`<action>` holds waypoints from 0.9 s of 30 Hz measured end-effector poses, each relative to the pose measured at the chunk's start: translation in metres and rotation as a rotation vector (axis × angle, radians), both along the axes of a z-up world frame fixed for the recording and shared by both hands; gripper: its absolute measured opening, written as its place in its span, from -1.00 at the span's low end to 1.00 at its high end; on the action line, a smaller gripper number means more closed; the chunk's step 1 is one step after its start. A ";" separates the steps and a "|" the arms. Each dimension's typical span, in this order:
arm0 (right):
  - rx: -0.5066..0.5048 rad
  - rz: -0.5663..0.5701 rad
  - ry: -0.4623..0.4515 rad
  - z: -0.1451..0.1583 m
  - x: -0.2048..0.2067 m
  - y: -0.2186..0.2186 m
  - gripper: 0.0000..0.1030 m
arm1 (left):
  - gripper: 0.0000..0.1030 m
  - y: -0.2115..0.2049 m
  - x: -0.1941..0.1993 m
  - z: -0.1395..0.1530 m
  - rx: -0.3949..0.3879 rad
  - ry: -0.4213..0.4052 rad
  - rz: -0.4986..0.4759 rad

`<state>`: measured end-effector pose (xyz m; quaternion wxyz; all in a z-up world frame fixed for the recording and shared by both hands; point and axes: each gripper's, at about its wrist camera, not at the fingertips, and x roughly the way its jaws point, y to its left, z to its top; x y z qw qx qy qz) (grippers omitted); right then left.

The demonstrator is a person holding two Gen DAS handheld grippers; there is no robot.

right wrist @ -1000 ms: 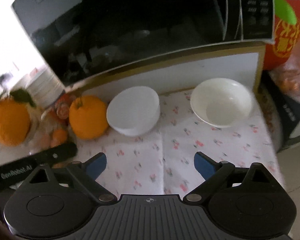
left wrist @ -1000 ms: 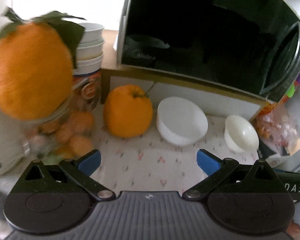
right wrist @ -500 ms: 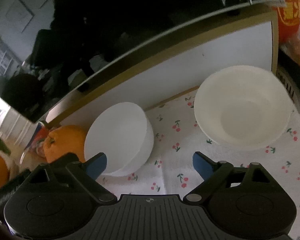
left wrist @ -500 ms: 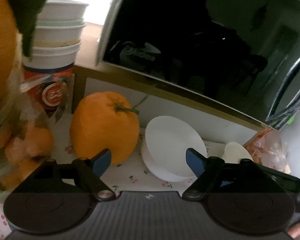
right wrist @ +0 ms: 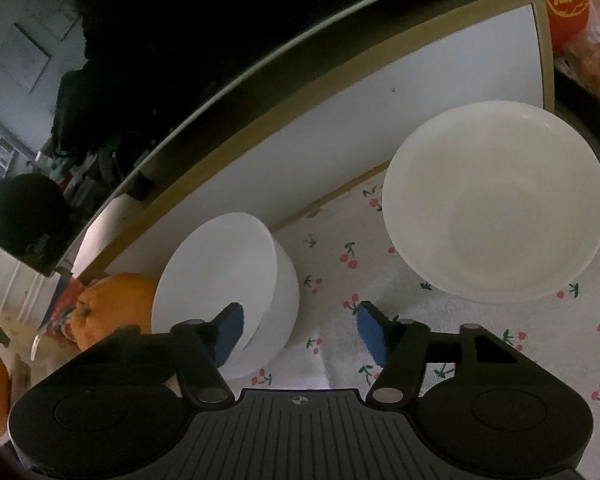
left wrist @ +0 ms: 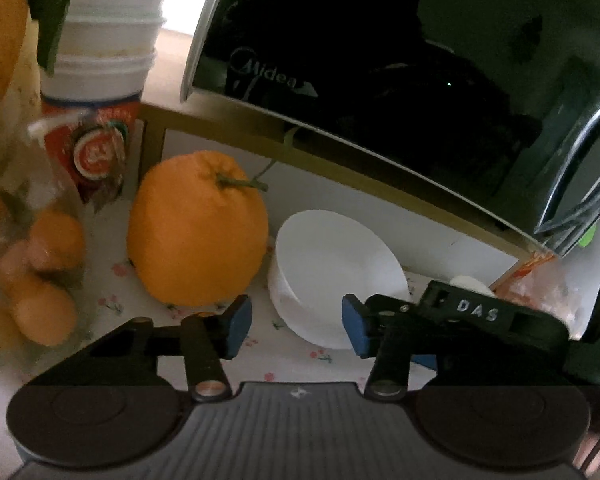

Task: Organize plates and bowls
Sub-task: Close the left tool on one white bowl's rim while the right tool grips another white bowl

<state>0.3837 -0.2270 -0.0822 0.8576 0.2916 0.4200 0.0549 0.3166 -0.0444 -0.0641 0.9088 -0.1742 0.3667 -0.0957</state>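
A white bowl [left wrist: 336,276] leans tilted against the shelf wall on the cherry-print cloth; it also shows in the right wrist view [right wrist: 228,284]. My left gripper [left wrist: 296,330] is open, its jaws either side of the bowl's near left edge. My right gripper [right wrist: 300,334] is open, its left finger [right wrist: 228,330] in front of the bowl's mouth and its right finger beyond the bowl's outer wall. The right gripper's body [left wrist: 472,316] shows in the left wrist view. A second cream bowl [right wrist: 496,208] stands upright to the right.
A large orange [left wrist: 198,228] sits just left of the tilted bowl. A bag of small oranges [left wrist: 32,264] and stacked white cups [left wrist: 104,60] are far left. A black microwave [left wrist: 380,48] sits on the shelf above. A snack bag [left wrist: 540,288] lies at right.
Both grippers have moved forward and down toward the tilted white bowl, and their jaws have narrowed. The right gripper now straddles the bowl's rim.
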 end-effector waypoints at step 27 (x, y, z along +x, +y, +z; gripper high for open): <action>-0.035 0.033 0.025 0.018 -0.016 0.004 -0.60 | -0.68 -0.022 -0.002 0.005 0.055 0.062 -0.007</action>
